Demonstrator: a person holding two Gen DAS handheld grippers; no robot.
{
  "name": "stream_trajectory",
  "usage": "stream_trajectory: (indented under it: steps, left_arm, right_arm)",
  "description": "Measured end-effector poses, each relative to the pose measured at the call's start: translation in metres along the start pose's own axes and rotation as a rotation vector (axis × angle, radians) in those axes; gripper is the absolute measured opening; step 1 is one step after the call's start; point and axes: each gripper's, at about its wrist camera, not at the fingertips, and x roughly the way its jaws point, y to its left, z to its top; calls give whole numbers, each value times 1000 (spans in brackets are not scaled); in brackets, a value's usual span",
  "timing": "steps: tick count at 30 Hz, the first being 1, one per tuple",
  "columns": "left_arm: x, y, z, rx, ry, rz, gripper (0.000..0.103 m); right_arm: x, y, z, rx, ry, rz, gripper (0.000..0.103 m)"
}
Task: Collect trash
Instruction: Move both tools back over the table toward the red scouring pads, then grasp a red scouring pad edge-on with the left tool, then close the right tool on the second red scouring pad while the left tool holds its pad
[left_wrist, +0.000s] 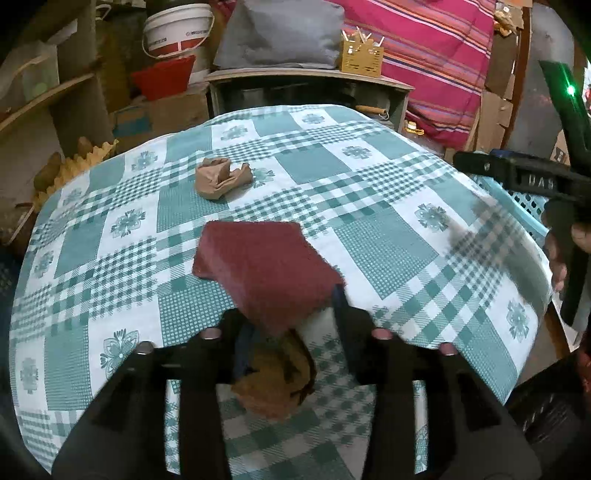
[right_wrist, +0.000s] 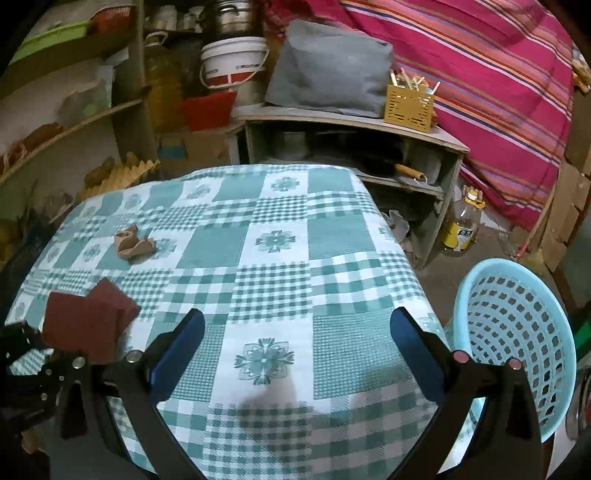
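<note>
Two left jaws flank the maroon sheet, touching.

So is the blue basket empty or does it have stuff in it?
Empty, as far as shown: the blue basket beside the table shows only bare perforated wall inside. Its bottom is out of view.

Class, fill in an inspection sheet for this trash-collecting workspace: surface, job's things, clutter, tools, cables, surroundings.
Surface: checked tablecloth, green and white, covering the table.
Job's things: maroon sheet near the front edge; tan crumpled paper farther back; brown wad below the maroon sheet; blue basket beside the table, looks empty.
Clutter: nothing seen on the cloth beyond these.
Tools: left tool flanks the maroon sheet, grip unclear; right tool open, empty, over the cloth.
Cables: nothing seen.
Surroundings: white bucket, yellow holder, striped fabric, bottle on the floor.
</note>
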Motion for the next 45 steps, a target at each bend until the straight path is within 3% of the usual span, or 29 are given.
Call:
stream_trajectory:
  steps: [1, 3, 9, 11, 15, 19, 23, 25, 31, 37, 45]
  left_arm:
    - [0, 3, 1, -13, -1, -4, 65]
    - [1, 6, 2, -38, -6, -15, 73]
    - [9, 15, 7, -93, 14, -36, 73]
    - [10, 20, 9, -115, 12, -43, 67]
    - [11, 32, 15, -159, 17, -45, 38]
    - [4, 42, 21, -201, -8, -77, 30]
    - [-12, 47, 27, -196, -46, -64, 26]
    - [-23, 53, 29, -203, -69, -56, 15]
    - [-49, 87, 27, -269, -134, -8, 13]
    - [-65, 117, 24, -305, -175, 91, 13]
    - [-68, 135, 20, -316, -185, 166, 13]
  right_arm:
    - [2, 2, 0, -6, 3, -2, 98]
    - [4, 3, 0, -9, 6, 0, 98]
    - [7, 2, 1, 0, 9, 11, 98]
    - [8, 4, 2, -4, 10, 14, 98]
    - [10, 6, 3, -4, 10, 17, 98]
    - [10, 13, 5, 1, 3, 28, 98]
    - [8, 28, 6, -14, -3, 45, 98]
    - [9, 39, 5, -33, -3, 52, 98]
    - [13, 79, 0, -114, 14, 82, 98]
    - [19, 123, -7, -193, 26, 123, 98]
    - [41, 170, -16, -221, 86, 177, 98]
